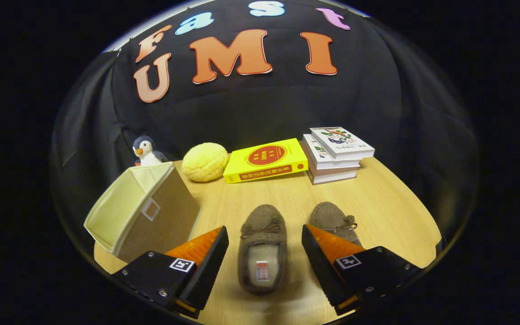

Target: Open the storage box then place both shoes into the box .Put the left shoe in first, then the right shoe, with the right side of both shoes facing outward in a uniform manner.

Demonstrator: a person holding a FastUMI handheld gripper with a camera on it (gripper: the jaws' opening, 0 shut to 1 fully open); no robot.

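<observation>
1. Gripper (265,234): fingers spread wide, holding nothing, hovering over the wooden table (391,203).
2. Left shoe (262,249), a brown slipper: flat on the table in the gap between the fingers, toe pointing away, touching neither finger.
3. Right shoe (333,220): just beside the first, heel end hidden behind the right finger.
4. Storage box (140,210): beige fabric, tipped on its side just ahead of the left finger, open mouth facing left.
5. Beyond the shoes: yellow book (266,160), stack of books (336,153), round yellow plush (205,162).
6. Penguin toy (146,151) behind the box.
</observation>
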